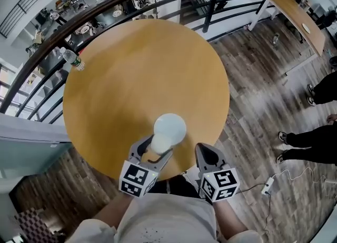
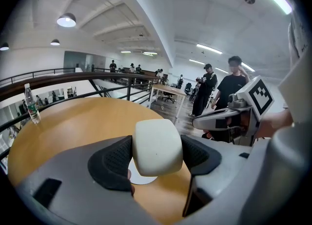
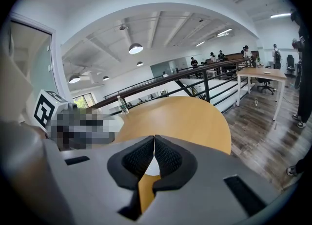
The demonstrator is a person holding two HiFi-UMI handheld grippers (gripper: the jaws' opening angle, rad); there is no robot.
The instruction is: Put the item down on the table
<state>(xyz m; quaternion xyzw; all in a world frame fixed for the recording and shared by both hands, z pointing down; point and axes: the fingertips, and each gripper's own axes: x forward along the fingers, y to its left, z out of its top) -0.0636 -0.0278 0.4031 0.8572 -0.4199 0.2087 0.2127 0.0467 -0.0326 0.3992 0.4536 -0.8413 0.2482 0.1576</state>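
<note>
Head view: round wooden counter (image 1: 142,73), and I stand at its 6 o'clock edge.

Left tool (image 1: 156,150): pinching the white item (image 1: 169,127) by its cream, blunt stem. One dark ribbed pad presses on each side of the stem. The round white head of the item points away from me, toward 12 o'clock. It lies over the counter top, just inside the 6 o'clock rim. I cannot tell whether the head touches the wood or hangs just above it.

Left gripper view: the stem fills the gap of the left tool. A pale disc shows beneath it against the wood.

Right tool (image 1: 204,150): pressed together, pad against pad, with nothing between. It sits at about 5 o'clock on the counter rim, just beside the left tool but apart from it and from the item. Right gripper view: the two pads meet in a closed seam, with only counter showing past them.

Water bottle (image 1: 72,59): upright at the 10 o'clock edge of the counter, well apart from the item.

Surroundings: a dark railing (image 1: 105,10) curves behind the counter from 9 to 1 o'clock. A long desk (image 1: 292,13) stands at 2 o'clock on the plank floor. Two persons (image 2: 234,85) stand near it, seen in the left gripper view.
</note>
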